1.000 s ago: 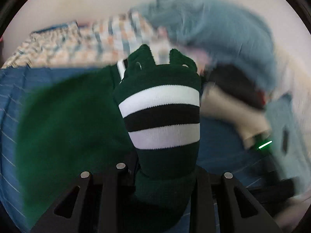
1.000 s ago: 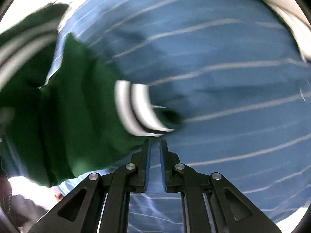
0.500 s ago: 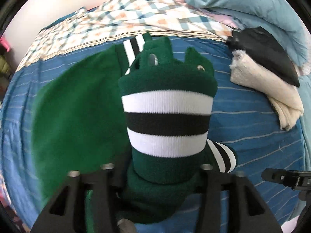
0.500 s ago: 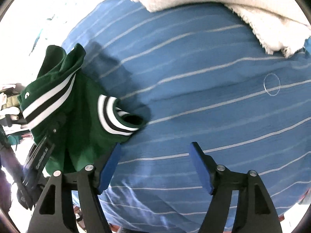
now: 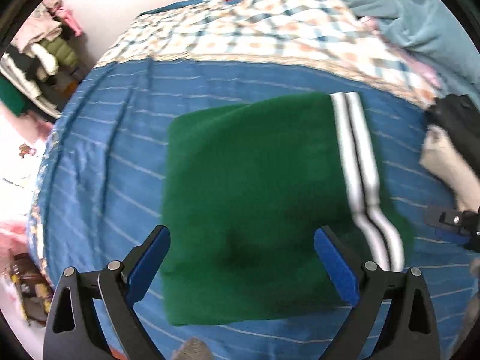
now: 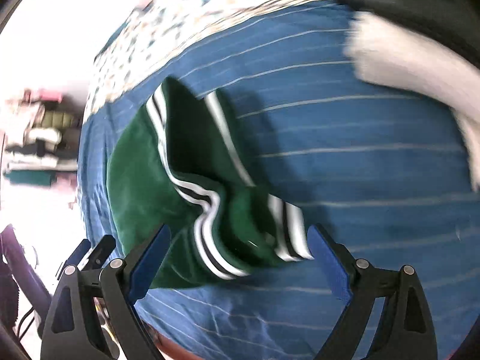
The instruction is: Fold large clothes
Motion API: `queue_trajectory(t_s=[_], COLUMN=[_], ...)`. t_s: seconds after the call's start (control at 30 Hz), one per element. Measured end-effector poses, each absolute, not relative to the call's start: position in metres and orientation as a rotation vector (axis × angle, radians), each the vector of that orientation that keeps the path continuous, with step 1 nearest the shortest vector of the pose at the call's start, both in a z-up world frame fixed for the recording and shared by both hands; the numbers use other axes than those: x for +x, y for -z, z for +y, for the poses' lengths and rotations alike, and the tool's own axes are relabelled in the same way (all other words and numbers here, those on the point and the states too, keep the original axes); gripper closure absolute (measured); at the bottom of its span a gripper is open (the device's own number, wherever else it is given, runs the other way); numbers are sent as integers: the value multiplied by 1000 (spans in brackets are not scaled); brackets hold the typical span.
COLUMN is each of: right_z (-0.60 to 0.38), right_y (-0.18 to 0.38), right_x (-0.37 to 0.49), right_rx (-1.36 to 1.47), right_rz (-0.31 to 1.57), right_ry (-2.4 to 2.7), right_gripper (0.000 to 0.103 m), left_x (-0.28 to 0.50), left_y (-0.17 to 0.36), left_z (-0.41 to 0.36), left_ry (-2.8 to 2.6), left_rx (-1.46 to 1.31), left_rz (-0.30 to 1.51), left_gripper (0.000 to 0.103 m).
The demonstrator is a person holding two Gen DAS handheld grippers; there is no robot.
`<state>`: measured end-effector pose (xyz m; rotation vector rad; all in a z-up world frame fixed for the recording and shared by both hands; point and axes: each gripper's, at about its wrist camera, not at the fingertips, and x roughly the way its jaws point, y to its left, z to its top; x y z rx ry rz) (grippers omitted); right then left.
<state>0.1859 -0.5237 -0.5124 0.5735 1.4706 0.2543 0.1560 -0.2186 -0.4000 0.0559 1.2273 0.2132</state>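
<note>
Both grippers opening, nothing pinched; green garment (image 5: pixel 252 198) lies folded on bed's blue striped sheet (image 5: pixel 114 138).
L gripper (image 5: pixel 241 250) jaws wide, hanging over garment's near edge, pads clear of cloth. R gripper (image 6: pixel 238 247) jaws wide too, striped cuff (image 6: pixel 288 234) betw pads, not gripped. Checked quilt (image 5: pixel 270 36) behind, cream+black clothes pile (image 5: pixel 450 150) at right. Frames blurry.
</note>
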Motion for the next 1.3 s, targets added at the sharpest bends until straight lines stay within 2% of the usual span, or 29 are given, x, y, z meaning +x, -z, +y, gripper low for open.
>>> queue_trajectory(t_s=[0.13, 0.2, 0.23, 0.27, 0.37, 0.47, 0.63, 0.73, 0.8, 0.87, 0.93, 1.1, 1.17, 1.2, 1.23, 1.27, 1.3], right_z=[-489, -480, -481, -484, -500, -517, -533, -532, -534, -534, -526, -494, -479, -470, -464, -462, -458], right_y=[552, 568, 570, 568, 523, 504, 592, 579, 552, 532, 526, 537, 543, 548, 550, 552, 551], right_x=[194, 192, 189, 185, 168, 153, 147, 164, 176, 193, 216, 248, 255, 259, 261, 265, 266], right_rx=[492, 438, 482, 541, 620, 651, 638, 613, 549, 531, 509, 429, 384, 347, 336, 332, 314], right_rz=[1622, 1633, 1631, 1625, 1508, 1469, 1719, 1708, 1620, 1520, 1489, 1530, 1537, 1544, 1547, 1547, 1534], right_ry=[-277, -257, -271, -279, -272, -215, -42, -93, -106, -155, -238, -309, -326, -325, -336, -335, -324], right_gripper=[10, 42, 79, 90, 94, 95, 92, 81, 68, 46, 42, 42, 45, 49, 73, 88, 92], left_x=[152, 151, 150, 148, 140, 135, 135, 137, 140, 145, 149, 151, 150, 150, 151, 151, 151], left_y=[410, 412, 412, 413, 412, 427, 460, 458, 458, 468, 481, 492, 494, 495, 495, 495, 495], left_z=[-206, -200, -198, -194, -182, -169, -151, -148, -150, -150, -150, -155, -154, -154, -153, -152, -152], left_ry=[-240, -250, -253, -254, -276, -308, -325, -326, -323, -321, -320, -326, -334, -333, -331, -331, -331], left_rx=[46, 39, 33, 22, 0, 12, -17, -13, 14, 25, 26, 47, 39, 30, 23, 19, 19], left_rz=[1248, 1256, 1258, 1262, 1261, 1287, 1347, 1333, 1315, 1329, 1343, 1317, 1312, 1310, 1310, 1312, 1313], left_gripper=[5, 5, 5, 5, 5, 5, 5, 5, 5, 5, 3, 0, 0, 0, 0, 0, 0])
